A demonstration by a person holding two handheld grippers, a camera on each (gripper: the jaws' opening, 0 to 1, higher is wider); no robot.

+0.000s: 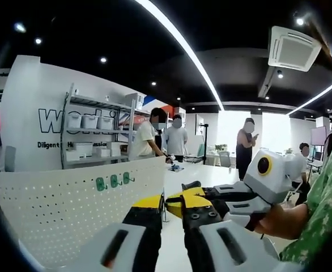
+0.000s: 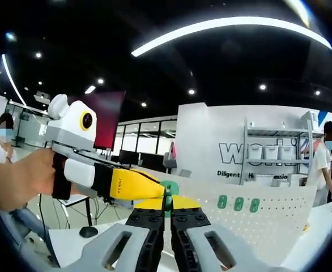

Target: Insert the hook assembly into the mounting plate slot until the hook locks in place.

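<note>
**Both tools met at one green hook, short of the pegboard**

Right tool [image 2: 167, 214] had its jaws closed on a small green hook assembly [image 2: 166, 199], held upright at the tips. At 10 o'clock the left tool [image 2: 154, 190] reached in, its yellow tips touching the same piece; in the left gripper view its own jaws [image 1: 171, 211] stood nearly closed, with the right tool [image 1: 195, 199] entering from 3 o'clock. Whether the left tool gripped anything, I could not tell.

Beyond, toward 2 o'clock, the white perforated mounting plate [image 2: 268, 218] carried three green hooks [image 2: 238, 203] already. The held hook sat apart from it.

A two-sided pinch might twist the hook so it misses the slot. Shelving [image 1: 95, 136] and people [image 1: 175, 139] stood well behind; nothing blocked the plate.
</note>
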